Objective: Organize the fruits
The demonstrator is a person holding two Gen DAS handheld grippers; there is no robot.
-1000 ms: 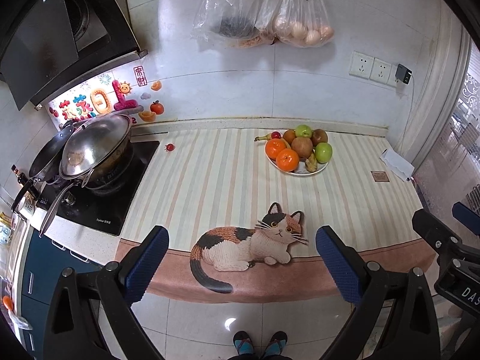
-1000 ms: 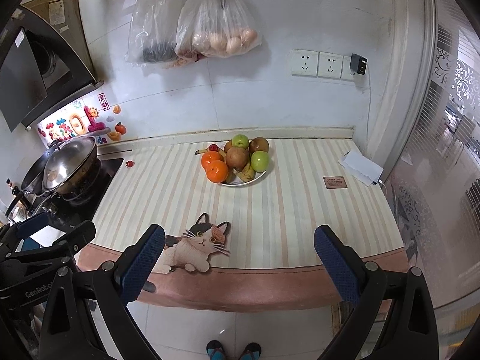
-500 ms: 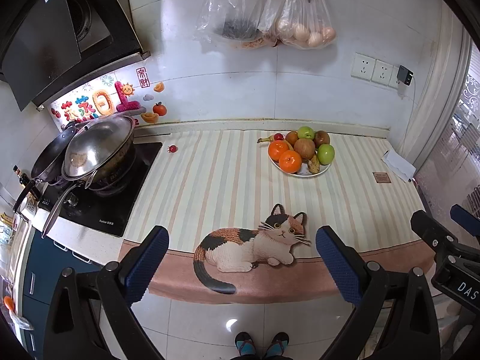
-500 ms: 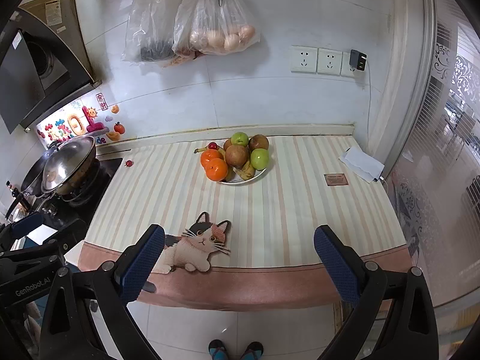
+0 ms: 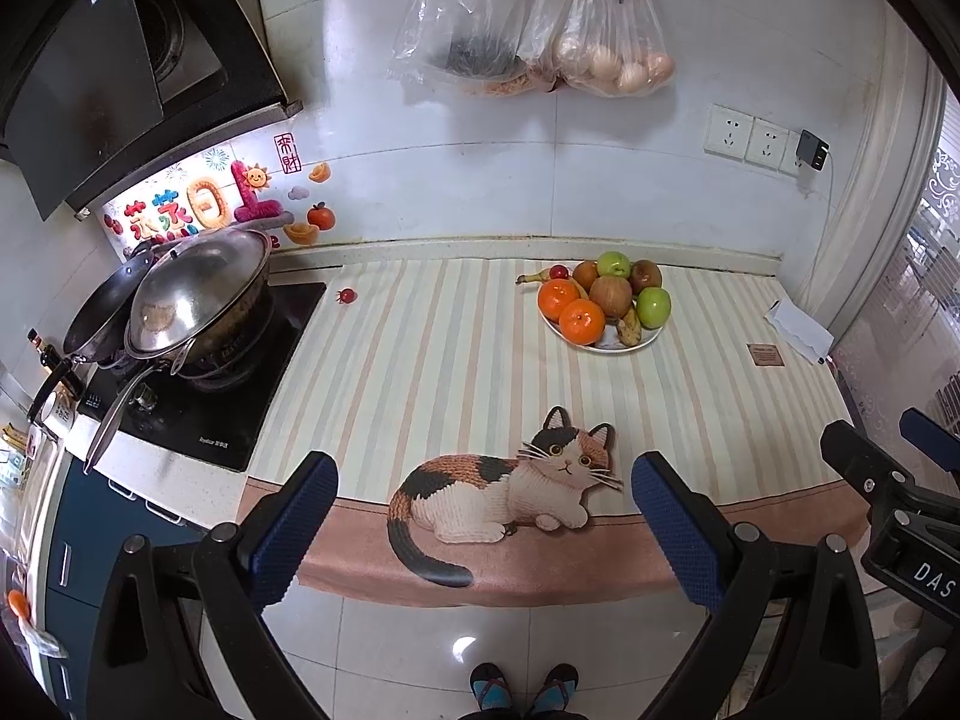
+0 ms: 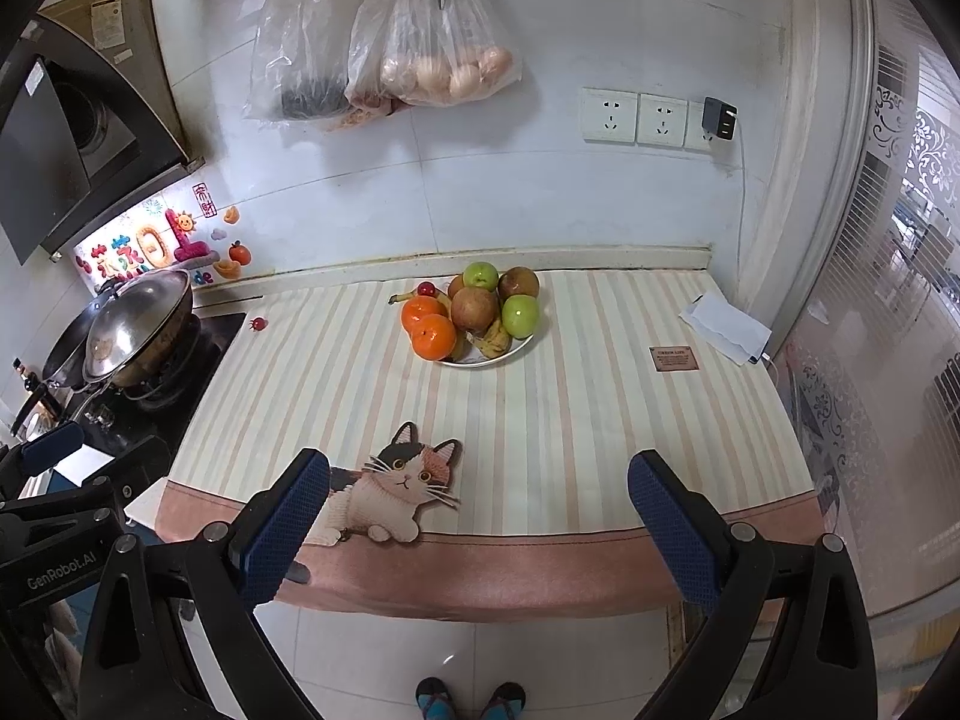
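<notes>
A white plate (image 5: 651,341) (image 6: 522,348) piled with fruit sits at the back of the striped counter mat: two oranges (image 5: 581,320) (image 6: 433,336), green apples (image 5: 653,307) (image 6: 519,315), brown round fruits (image 5: 611,295) (image 6: 475,309), a banana (image 5: 629,330) (image 6: 493,341) and a small red fruit (image 5: 559,271) (image 6: 426,288). A tiny red fruit (image 5: 346,296) (image 6: 258,323) lies alone by the stove. My left gripper (image 5: 483,516) and right gripper (image 6: 479,510) both hang open and empty before the counter's front edge, far from the plate.
A stove with a lidded wok (image 5: 192,294) (image 6: 135,327) stands at the left. Plastic bags (image 5: 600,42) (image 6: 444,54) hang on the wall above. A folded white paper (image 5: 801,330) (image 6: 726,327) and a small brown tag (image 6: 673,358) lie at the right. A cat picture (image 5: 510,486) decorates the mat's front.
Both views have shifted slightly, the counter sitting a little farther and lower in frame. Both grippers stay open and nothing on the counter has moved.
</notes>
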